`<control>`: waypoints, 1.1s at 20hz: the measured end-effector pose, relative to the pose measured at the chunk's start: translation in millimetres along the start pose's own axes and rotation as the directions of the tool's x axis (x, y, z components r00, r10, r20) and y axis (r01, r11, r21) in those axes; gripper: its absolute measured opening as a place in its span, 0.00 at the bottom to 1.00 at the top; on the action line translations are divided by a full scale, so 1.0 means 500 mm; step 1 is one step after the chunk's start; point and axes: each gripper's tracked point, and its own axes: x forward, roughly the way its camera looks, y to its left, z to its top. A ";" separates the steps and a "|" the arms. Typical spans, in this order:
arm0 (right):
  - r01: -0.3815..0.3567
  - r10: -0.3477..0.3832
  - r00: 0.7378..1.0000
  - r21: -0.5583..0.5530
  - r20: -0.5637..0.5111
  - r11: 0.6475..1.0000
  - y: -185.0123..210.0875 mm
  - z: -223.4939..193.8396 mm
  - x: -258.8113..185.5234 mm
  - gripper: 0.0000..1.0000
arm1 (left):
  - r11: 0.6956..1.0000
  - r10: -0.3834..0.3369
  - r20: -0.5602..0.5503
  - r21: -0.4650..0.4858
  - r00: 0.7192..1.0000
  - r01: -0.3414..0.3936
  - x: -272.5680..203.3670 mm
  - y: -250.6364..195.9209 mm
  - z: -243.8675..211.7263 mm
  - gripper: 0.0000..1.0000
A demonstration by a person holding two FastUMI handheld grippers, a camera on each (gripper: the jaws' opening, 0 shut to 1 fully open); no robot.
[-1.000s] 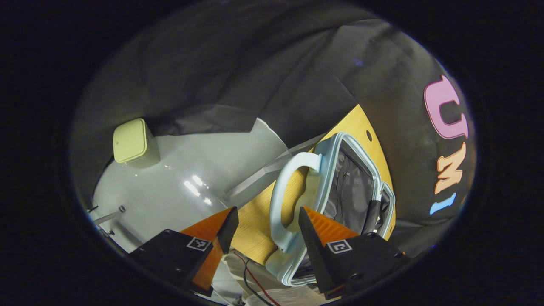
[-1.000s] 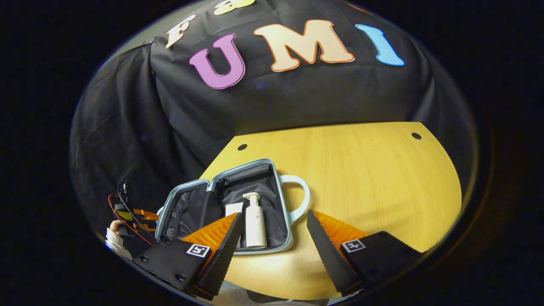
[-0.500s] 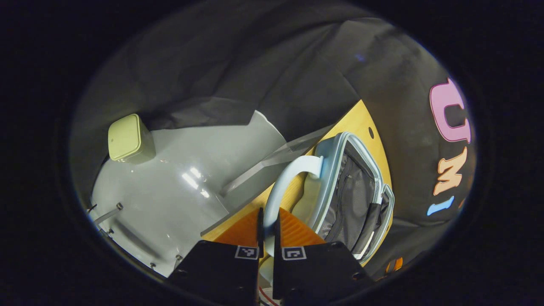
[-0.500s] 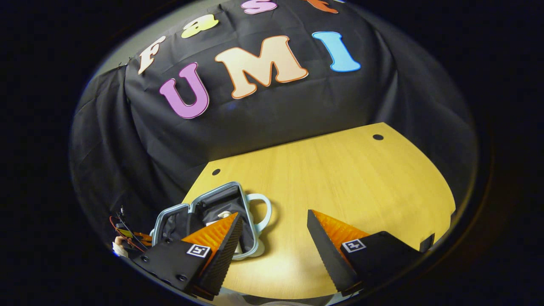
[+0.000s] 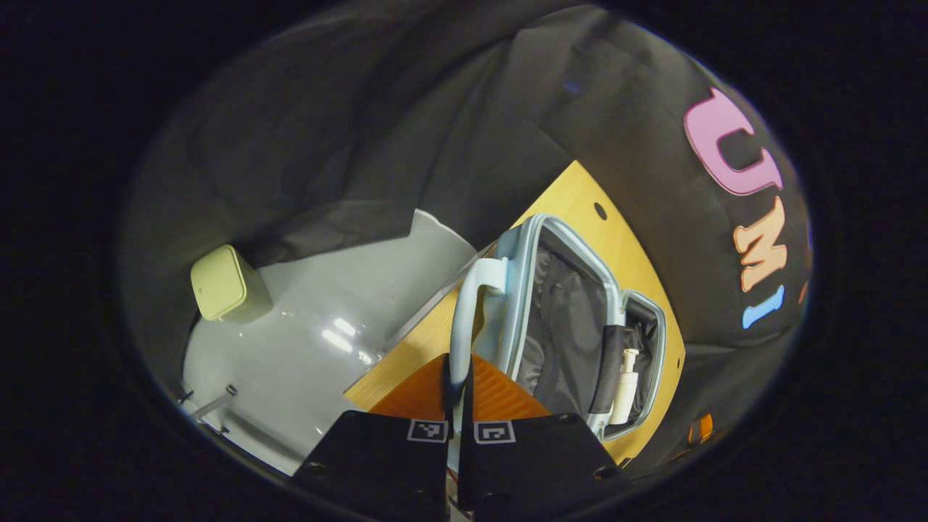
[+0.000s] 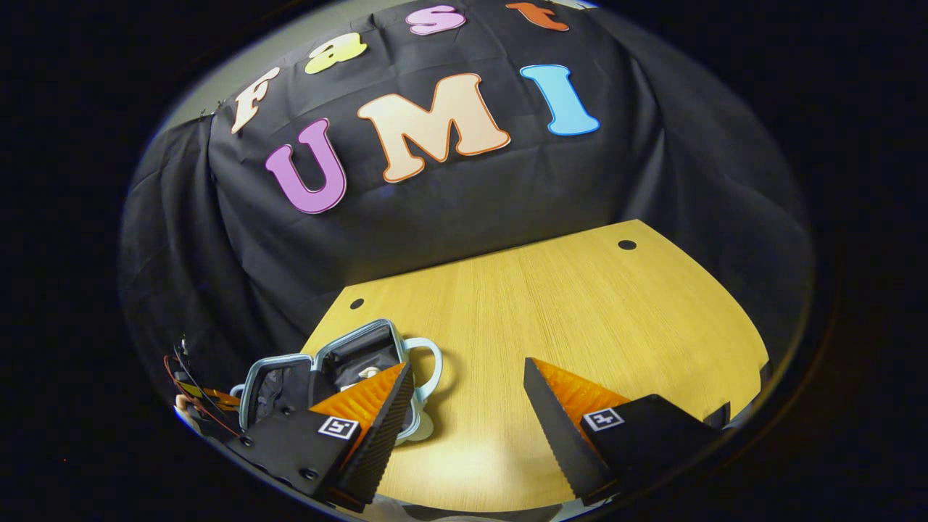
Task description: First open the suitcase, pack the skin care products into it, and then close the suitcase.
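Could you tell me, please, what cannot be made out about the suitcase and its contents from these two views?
- Left gripper view: the left gripper hides the lower end of the suitcase handle.
- Left gripper view: a dark strap covers part of the pump bottle, so other products cannot be counted.
- Right gripper view: the right gripper's near finger covers the suitcase interior; contents too small to identify.

From the left gripper view, the lower run of the suitcase handle [image 5: 464, 326] disappears between the closed fingers of the left gripper [image 5: 457, 391], and the pump bottle [image 5: 623, 388] has its base cut off behind the suitcase [image 5: 573, 319] rim. In the right gripper view, the right gripper [image 6: 467, 406] has a finger [image 6: 370, 406] covering much of the open case, so whatever lies inside is too small to make out.
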 end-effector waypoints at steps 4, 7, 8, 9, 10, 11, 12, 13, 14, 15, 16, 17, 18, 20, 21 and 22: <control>-0.020 0.020 1.000 -0.008 0.017 1.000 0.001 0.001 -0.010 0.96 | 0.995 -0.082 0.041 0.061 0.996 0.079 -0.090 -0.097 0.026 0.00; -0.043 0.043 0.999 0.024 0.019 0.999 -0.004 -0.005 -0.011 0.97 | 0.984 -0.121 0.058 0.135 0.991 0.113 -0.138 -0.178 0.027 0.00; -0.052 0.051 0.999 0.036 0.019 0.998 -0.007 -0.005 -0.012 0.97 | 0.979 -0.131 0.064 0.168 0.989 0.119 -0.149 -0.206 0.027 0.00; -0.057 0.056 0.998 0.044 0.018 0.997 -0.011 -0.007 -0.014 0.97 | 0.969 -0.144 0.070 0.210 0.987 0.126 -0.162 -0.242 0.022 0.00; -0.064 0.063 0.998 0.055 0.018 0.996 -0.017 -0.006 -0.017 0.97 | 0.961 -0.151 0.073 0.246 0.986 0.128 -0.172 -0.275 0.019 0.00; -0.069 0.067 0.997 0.060 0.026 0.996 -0.021 -0.001 -0.021 0.97 | 0.950 -0.159 0.078 0.282 0.984 0.131 -0.179 -0.309 0.016 0.00; -0.072 0.070 0.997 0.061 0.034 0.996 -0.029 0.007 -0.024 0.96 | 0.941 -0.162 0.080 0.313 0.984 0.129 -0.184 -0.342 0.012 0.00; -0.073 0.071 0.997 0.058 0.034 0.996 -0.037 0.007 -0.029 0.96 | 0.931 -0.166 0.080 0.343 0.983 0.129 -0.190 -0.375 0.007 0.00; -0.073 0.071 0.997 0.054 0.036 0.996 -0.049 0.009 -0.035 0.96 | 0.922 -0.168 0.082 0.366 0.982 0.127 -0.195 -0.406 0.000 0.00; -0.075 0.073 0.997 0.050 0.039 0.996 -0.060 0.013 -0.040 0.96 | 0.916 -0.164 0.086 0.384 0.983 0.120 -0.197 -0.435 -0.003 0.00; -0.074 0.072 0.996 0.046 0.043 0.996 -0.072 0.017 -0.045 0.96 | 0.907 -0.168 0.083 0.404 0.982 0.121 -0.198 -0.467 -0.009 0.00; -0.071 0.069 0.997 0.046 0.042 0.996 -0.086 0.017 -0.049 0.96 | 0.902 -0.169 0.081 0.414 0.982 0.121 -0.199 -0.493 -0.018 0.00; -0.071 0.069 0.997 0.050 0.045 0.996 -0.099 0.021 -0.055 0.96 | 0.894 -0.175 0.074 0.429 0.982 0.127 -0.199 -0.526 -0.029 0.00; -0.073 0.069 0.996 0.061 0.054 0.995 -0.125 0.025 -0.063 0.96 | 0.874 -0.188 0.060 0.466 0.980 0.139 -0.194 -0.589 -0.059 0.00; -0.072 0.069 0.996 0.066 0.057 0.995 -0.139 0.026 -0.069 0.96 | 0.863 -0.193 0.052 0.485 0.980 0.145 -0.190 -0.620 -0.077 0.00; -0.073 0.069 0.996 0.070 0.059 0.995 -0.152 0.030 -0.074 0.96 | 0.853 -0.197 0.041 0.500 0.980 0.150 -0.182 -0.654 -0.094 0.00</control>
